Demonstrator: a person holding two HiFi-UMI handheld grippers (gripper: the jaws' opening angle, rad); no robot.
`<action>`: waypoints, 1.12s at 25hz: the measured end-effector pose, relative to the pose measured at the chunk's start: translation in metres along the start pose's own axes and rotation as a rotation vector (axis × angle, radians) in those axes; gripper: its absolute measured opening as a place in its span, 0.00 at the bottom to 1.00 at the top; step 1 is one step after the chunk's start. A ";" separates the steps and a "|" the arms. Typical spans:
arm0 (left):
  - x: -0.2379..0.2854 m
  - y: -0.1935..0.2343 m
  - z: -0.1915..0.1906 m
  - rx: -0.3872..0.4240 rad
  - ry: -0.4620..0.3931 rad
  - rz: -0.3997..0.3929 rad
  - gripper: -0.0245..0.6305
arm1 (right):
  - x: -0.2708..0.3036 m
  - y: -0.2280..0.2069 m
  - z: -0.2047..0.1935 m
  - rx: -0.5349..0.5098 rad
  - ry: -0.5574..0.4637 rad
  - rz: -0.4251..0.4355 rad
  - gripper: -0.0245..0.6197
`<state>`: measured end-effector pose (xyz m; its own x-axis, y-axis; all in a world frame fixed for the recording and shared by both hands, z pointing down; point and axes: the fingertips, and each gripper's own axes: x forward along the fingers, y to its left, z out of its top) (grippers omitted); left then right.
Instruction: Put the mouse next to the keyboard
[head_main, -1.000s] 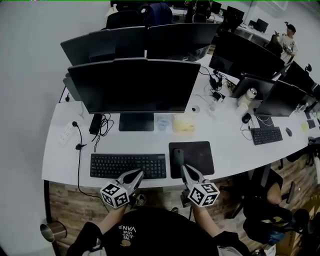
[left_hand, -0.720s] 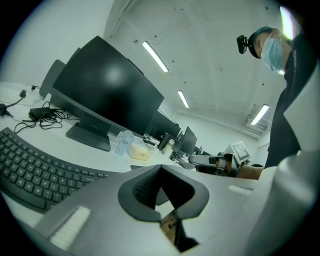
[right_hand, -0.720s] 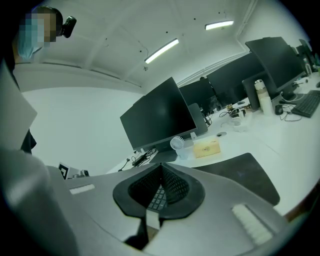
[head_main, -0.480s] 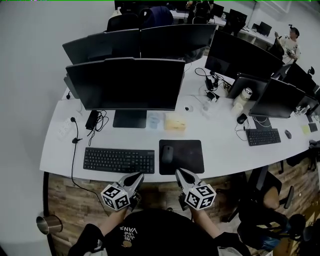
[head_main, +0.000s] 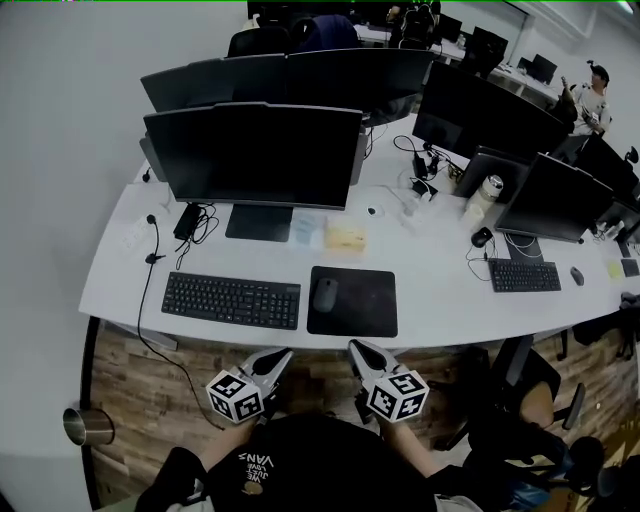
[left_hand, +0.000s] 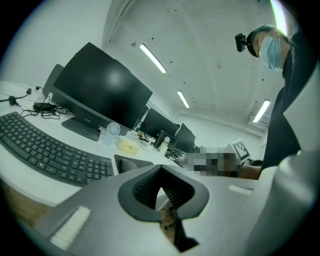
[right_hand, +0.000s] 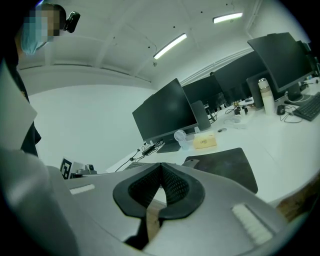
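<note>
The grey mouse (head_main: 325, 294) lies on the left part of the black mouse pad (head_main: 365, 305), just right of the black keyboard (head_main: 232, 299) on the white desk (head_main: 440, 300). Both grippers hang short of the desk's front edge, above the person's lap. My left gripper (head_main: 283, 353) is shut and empty, below the keyboard's right end. My right gripper (head_main: 353, 346) is shut and empty, below the pad. In the left gripper view the jaws (left_hand: 160, 169) meet, with the keyboard (left_hand: 45, 150) and mouse (left_hand: 128, 165) beyond them. The right gripper (right_hand: 161, 166) shows closed pads before the mouse pad (right_hand: 225, 167).
A large monitor (head_main: 255, 155) stands behind the keyboard, with a yellowish box (head_main: 345, 238) and cables (head_main: 195, 225) by its foot. More monitors, a second keyboard (head_main: 523, 276) and a bottle (head_main: 490, 186) fill the right side. A metal cup (head_main: 85, 427) is at lower left.
Both grippers have drawn back from the desk edge toward the person; the right one was close to the mouse a second ago. The mouse stays on the pad beside the keyboard.
</note>
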<state>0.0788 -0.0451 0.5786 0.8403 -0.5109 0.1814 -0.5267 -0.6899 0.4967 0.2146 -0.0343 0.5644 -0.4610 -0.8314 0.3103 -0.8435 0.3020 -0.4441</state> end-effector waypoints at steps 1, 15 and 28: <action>-0.002 -0.002 -0.003 -0.001 -0.001 0.008 0.04 | -0.003 0.000 -0.003 -0.003 0.005 0.004 0.05; -0.018 -0.032 -0.030 -0.001 0.002 0.038 0.04 | -0.036 0.007 -0.026 -0.011 0.037 0.035 0.05; -0.016 -0.040 -0.038 0.003 0.019 0.036 0.04 | -0.043 0.001 -0.035 -0.006 0.046 0.016 0.05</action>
<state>0.0917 0.0100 0.5883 0.8232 -0.5255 0.2149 -0.5567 -0.6731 0.4868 0.2239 0.0181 0.5800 -0.4868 -0.8039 0.3418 -0.8374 0.3181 -0.4445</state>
